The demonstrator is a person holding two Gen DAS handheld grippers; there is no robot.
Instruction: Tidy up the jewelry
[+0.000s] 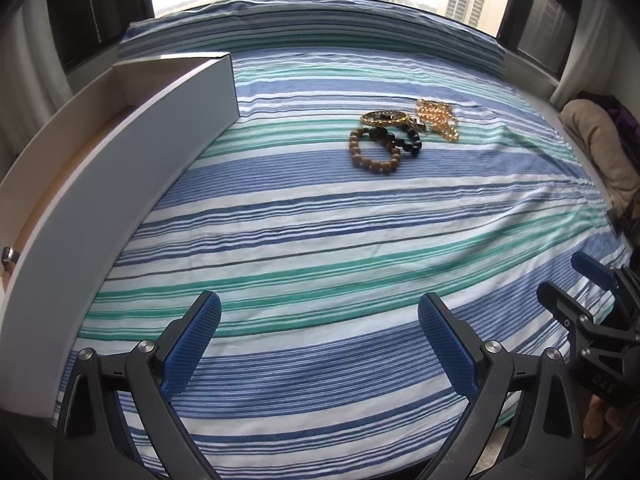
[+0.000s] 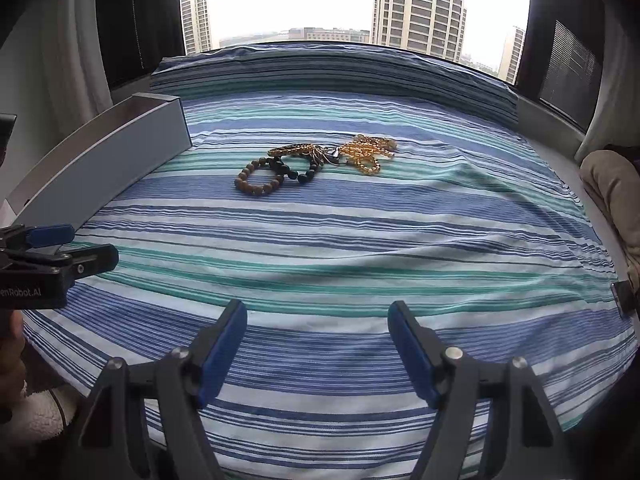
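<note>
A pile of jewelry lies on the striped bed sheet (image 1: 320, 240): a brown wooden bead bracelet (image 1: 374, 149) (image 2: 260, 180), a black bead bracelet (image 1: 404, 138) (image 2: 298, 170), a gold bangle (image 1: 385, 117) (image 2: 292, 149) and a gold chain (image 1: 438, 119) (image 2: 366, 154). A long white drawer-like box (image 1: 120, 184) (image 2: 100, 160) stands open at the left. My left gripper (image 1: 319, 320) is open and empty, well short of the pile. My right gripper (image 2: 318, 332) is open and empty, also near the bed's front edge.
A beige cushion (image 1: 600, 148) (image 2: 612, 192) lies at the right edge of the bed. A window with tall buildings (image 2: 420, 4) is behind the bed. The right gripper shows at the left view's right edge (image 1: 592, 304); the left gripper shows at the right view's left edge (image 2: 52, 256).
</note>
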